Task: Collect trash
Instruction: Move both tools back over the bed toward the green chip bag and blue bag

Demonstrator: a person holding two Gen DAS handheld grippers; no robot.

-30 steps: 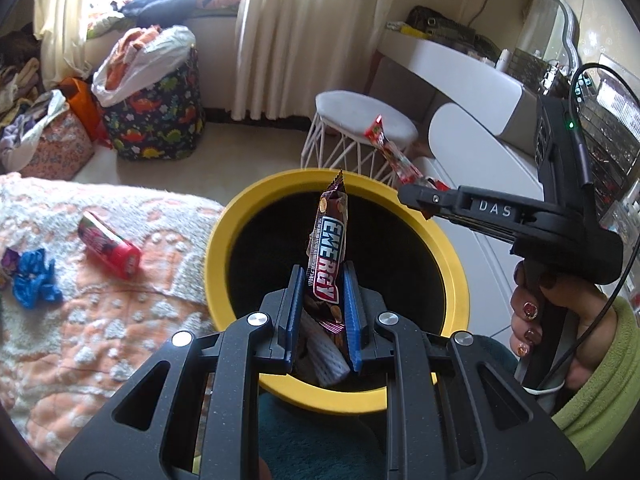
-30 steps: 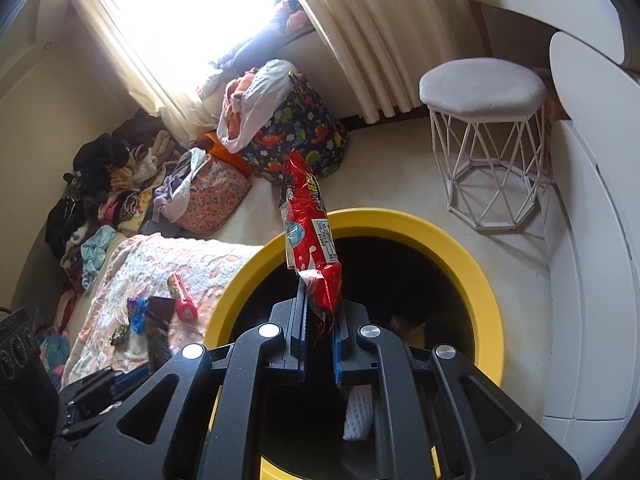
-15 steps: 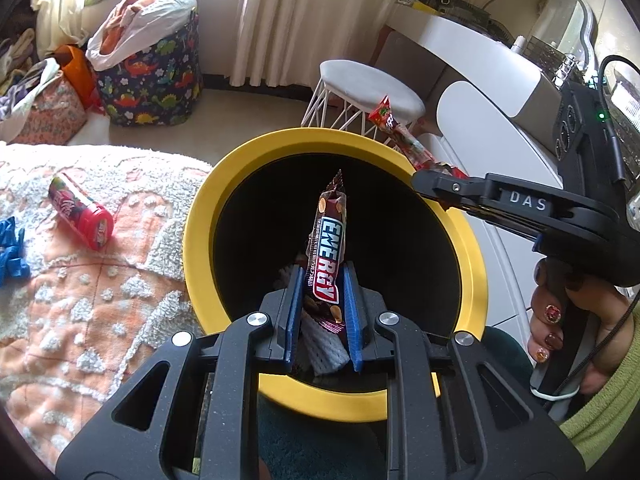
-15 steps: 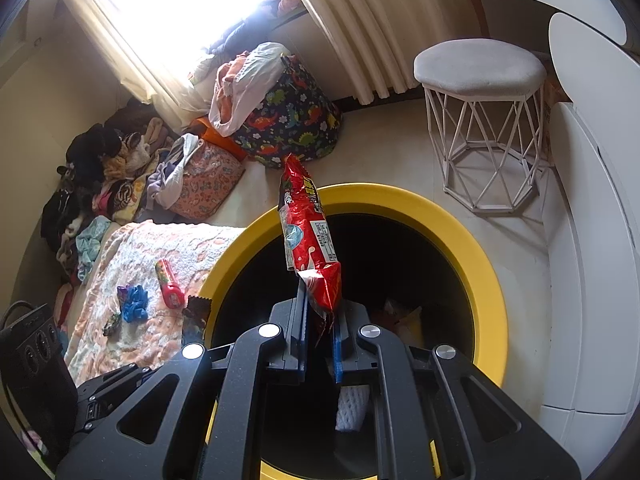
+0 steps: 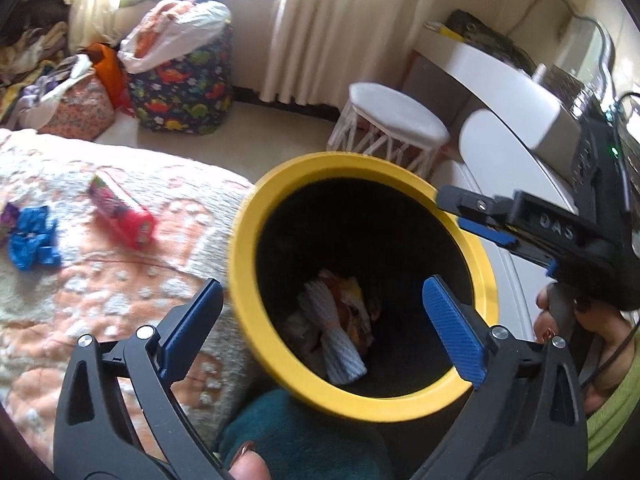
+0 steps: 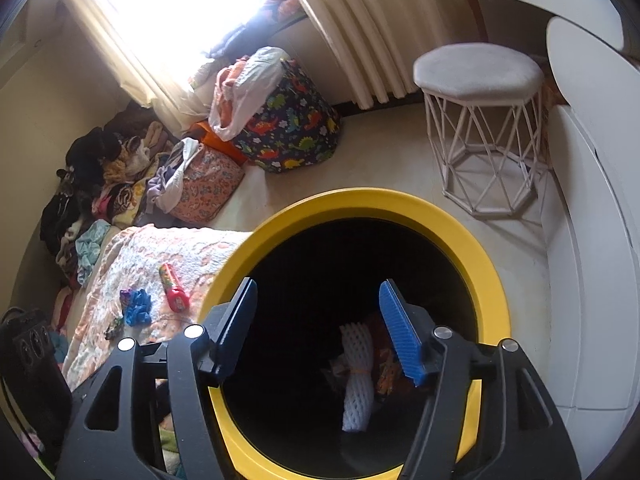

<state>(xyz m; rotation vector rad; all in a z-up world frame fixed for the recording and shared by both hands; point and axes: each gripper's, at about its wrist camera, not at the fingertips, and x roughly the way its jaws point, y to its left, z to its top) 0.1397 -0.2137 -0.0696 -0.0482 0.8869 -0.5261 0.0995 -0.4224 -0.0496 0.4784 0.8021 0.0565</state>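
Both jaws stand wide and empty over the bin [image 5: 362, 408]! The left hand-held gripper [image 5: 322, 318] hangs spread above the yellow rim, nothing between its blue pads, and the right hand-held gripper [image 6: 318, 332] is just as open, peering straight down the black well. Down at the bottom lies collected trash: a white foam net sleeve [image 6: 356, 380] with crumpled wrappers [image 5: 352, 304] beside it. In the left view the right tool pokes in from 3 o'clock, over the rim. Now, what's left out there? On the bed [image 5: 100, 300], at 9 o'clock from the bin, sits a red tube [image 5: 122, 216] and, farther out, a crumpled blue wrapper [image 5: 30, 242], with a small purple scrap [image 6: 126, 295] just beside it. My read: the tube looks light but stiff and round, likely to roll on that nubby bedspread, so pinch it across the middle of its length. The blue wrapper should be feather-light and soft, crushing under the pads; take it at the thickest bunch so it doesn't slip free. The plush cover may snag a fingertip, so come down gently. Across the floor a stool [image 6: 480, 72] and a dinosaur-print bag [image 6: 288, 128] stand well apart from the action.
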